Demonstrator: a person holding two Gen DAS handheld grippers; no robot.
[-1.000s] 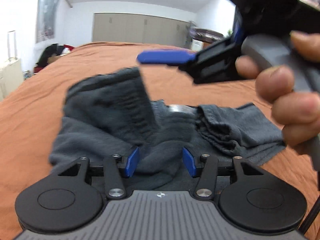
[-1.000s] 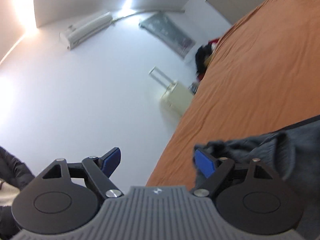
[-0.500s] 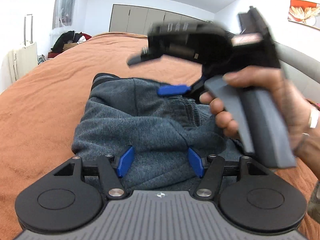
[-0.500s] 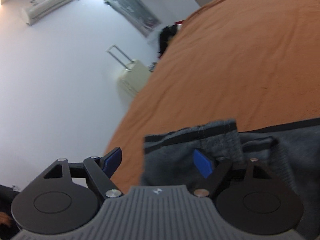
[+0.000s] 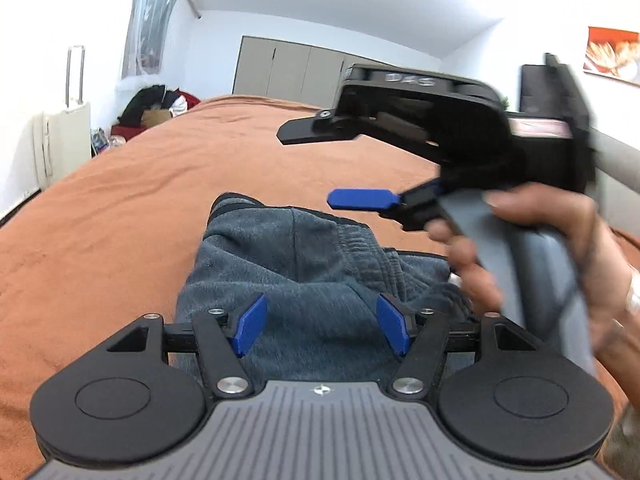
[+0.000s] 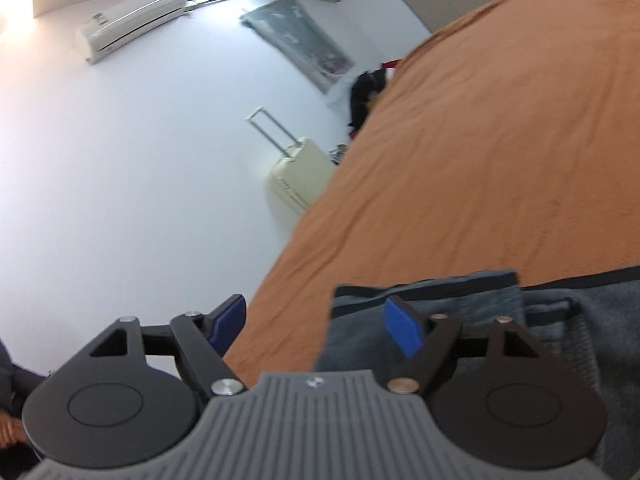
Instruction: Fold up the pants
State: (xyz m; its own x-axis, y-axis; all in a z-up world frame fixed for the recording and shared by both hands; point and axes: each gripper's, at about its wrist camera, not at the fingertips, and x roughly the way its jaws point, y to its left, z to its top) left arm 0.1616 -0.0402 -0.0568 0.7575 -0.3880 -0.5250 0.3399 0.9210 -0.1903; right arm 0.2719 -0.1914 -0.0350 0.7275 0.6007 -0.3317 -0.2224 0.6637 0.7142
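Orange bedspread covering the bed; cream suitcase standing by the wall, AC unit hanging above, clothes pile sitting beyond, grey wardrobe behind.

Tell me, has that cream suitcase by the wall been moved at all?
Cannot tell. The suitcase sits elsewhere in the picture, but the wall and orange bed have slid the same way, so the camera swung.

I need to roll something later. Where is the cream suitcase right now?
The cream suitcase stands against the white wall at the far left of the left wrist view, beside the orange bed. The right wrist view shows it off the bed's edge too.
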